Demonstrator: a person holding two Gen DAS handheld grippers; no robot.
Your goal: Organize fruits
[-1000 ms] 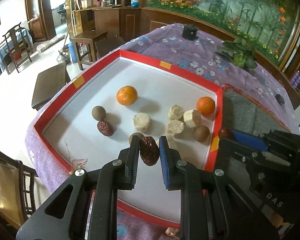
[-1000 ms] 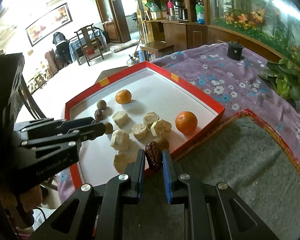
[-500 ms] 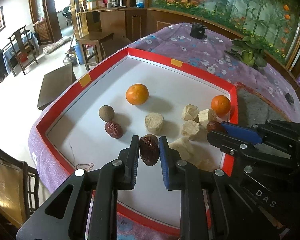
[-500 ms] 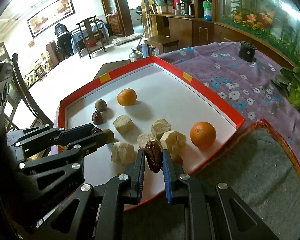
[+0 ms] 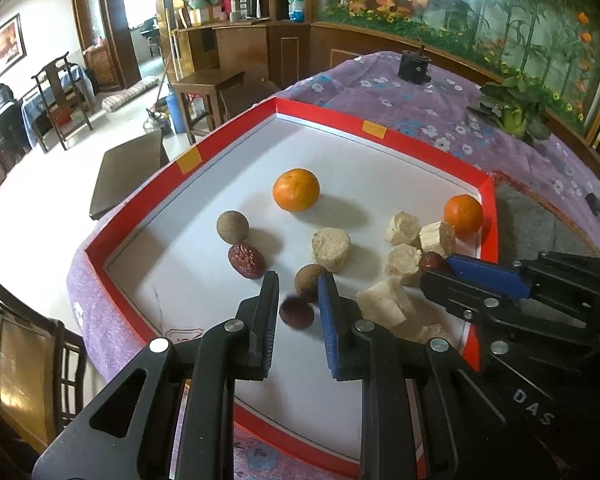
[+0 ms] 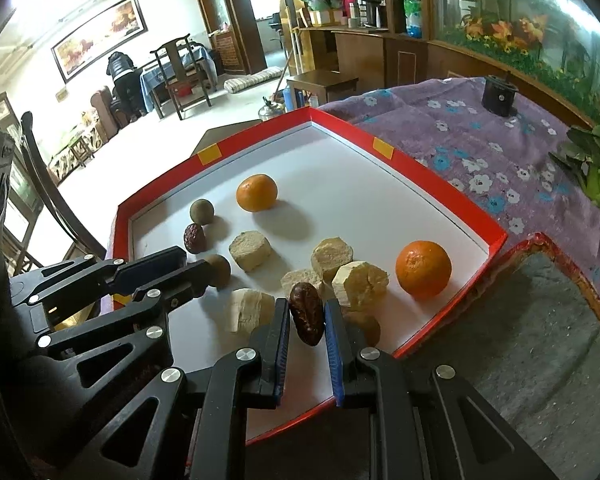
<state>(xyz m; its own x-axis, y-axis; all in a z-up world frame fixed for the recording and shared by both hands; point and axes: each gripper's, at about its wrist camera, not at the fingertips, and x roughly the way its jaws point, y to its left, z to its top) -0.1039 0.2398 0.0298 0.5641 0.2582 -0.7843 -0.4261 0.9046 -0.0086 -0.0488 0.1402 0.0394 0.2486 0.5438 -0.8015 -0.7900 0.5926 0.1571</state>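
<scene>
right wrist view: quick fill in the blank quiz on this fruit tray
1. The right gripper is shut on a dark red, wrinkled ___.
2. The red-rimmed white tray holds ___ round oranges.
3. The small black cylinder stands outside the tray, on the purple flowered ___.

Missing words: date; two; cloth

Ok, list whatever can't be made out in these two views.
Left wrist view: the left date between the left gripper fingers is motion-blurred, so whether it is gripped is unclear.
Left wrist view: the right gripper covers most of the right date.
Right wrist view: a right gripper finger hides half of a brown fruit.
Right wrist view: the left gripper's tips cover part of a longan.
</scene>
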